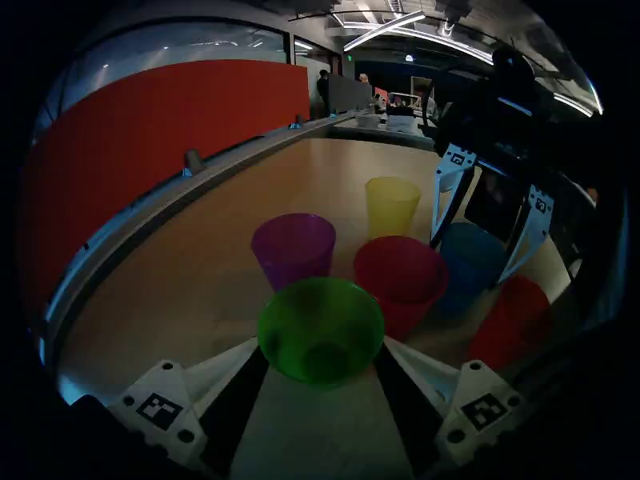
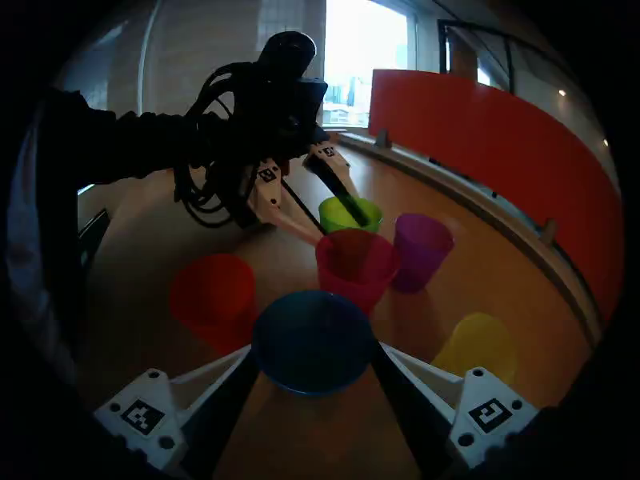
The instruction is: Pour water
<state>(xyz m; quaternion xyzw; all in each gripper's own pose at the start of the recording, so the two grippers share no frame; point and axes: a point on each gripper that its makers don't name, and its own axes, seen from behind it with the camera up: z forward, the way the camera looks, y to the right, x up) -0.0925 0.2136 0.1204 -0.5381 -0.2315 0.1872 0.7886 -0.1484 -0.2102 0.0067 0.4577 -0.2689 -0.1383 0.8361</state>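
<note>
Two cups in hand and nothing pouring yet! The left gripper point(image 1: 320, 350) has its two fingers pressed against the sides of the green cup point(image 1: 320, 324), which sits upright at the bottom middle of the left gripper view, mouth facing up. Across the desk point(image 1: 200, 264), the right gripper point(image 2: 314, 356) is clamped the same way on the blue cup point(image 2: 312, 340), also upright and close in the right gripper view. By my read this is the very start of the job: both cups are gripped, but neither is tipped, no stream of water shows, and no rim is lined up over another cup. The lift, the tilt and the pour itself all look left to do. As for the green cup, it is translucent plastic, tapering to a narrower base that looks darker than the walls; whether that is water or just shadow I can't tell. The blue cup is darker and more opaque, and its contents are hidden too. Whether either cup is off the desk or resting on it isn't clear. Between the two grippers stand the crimson cup point(image 1: 400, 276) and the purple cup point(image 1: 294, 244), just beside each other, with the yellow cup point(image 1: 392, 204) behind and an orange-red cup point(image 1: 512, 320) off to the side, near the blue one. All stand upright.
</note>
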